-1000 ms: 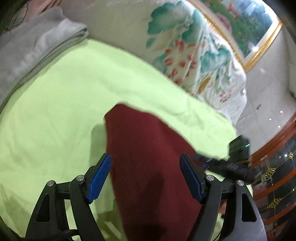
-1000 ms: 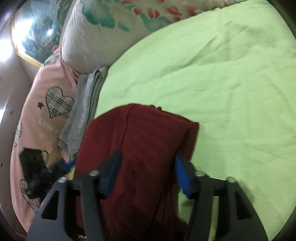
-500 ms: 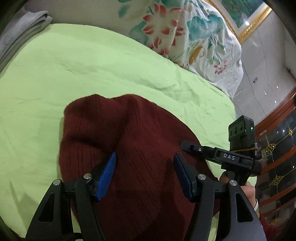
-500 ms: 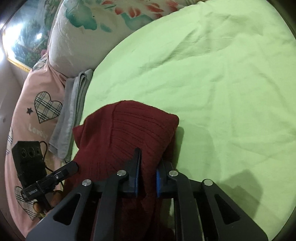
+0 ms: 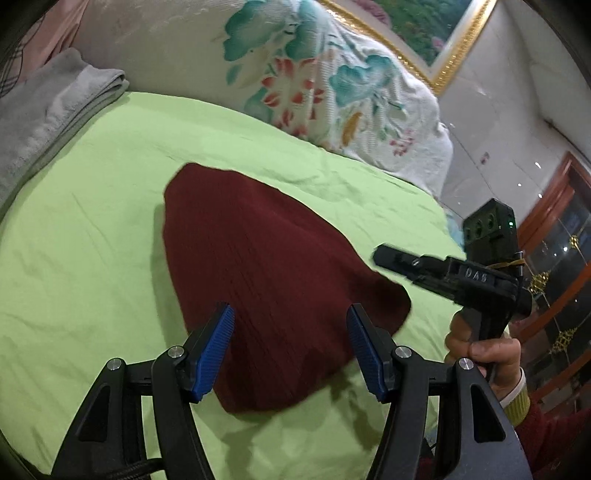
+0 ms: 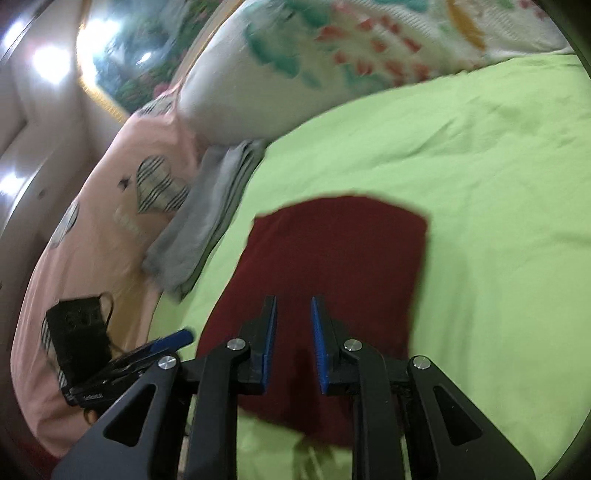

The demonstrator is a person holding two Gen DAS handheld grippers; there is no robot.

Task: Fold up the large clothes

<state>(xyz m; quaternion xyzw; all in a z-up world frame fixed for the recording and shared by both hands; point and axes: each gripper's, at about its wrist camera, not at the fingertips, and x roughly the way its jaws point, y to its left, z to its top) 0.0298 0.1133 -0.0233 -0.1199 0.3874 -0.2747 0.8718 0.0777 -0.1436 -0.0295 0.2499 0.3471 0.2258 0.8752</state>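
Observation:
A dark red knitted garment point(image 5: 269, 269) lies folded flat on the light green bed sheet point(image 5: 92, 229); it also shows in the right wrist view point(image 6: 332, 258). My left gripper point(image 5: 290, 347) is open wide and empty, held above the garment's near edge. My right gripper point(image 6: 293, 343) is partly open and empty, just above the garment's near part. The right gripper also shows at the right of the left wrist view point(image 5: 384, 254), held in a hand.
A floral quilt point(image 5: 295, 74) lies along the far side of the bed. A folded grey cloth point(image 5: 48, 110) sits at the left, next to a pink cover with hearts point(image 6: 110, 221). A framed picture point(image 5: 424, 33) hangs on the wall.
My right gripper has let go of the red garment and opened a little. The garment now lies flat on the sheet. Both grippers have pulled back from it.

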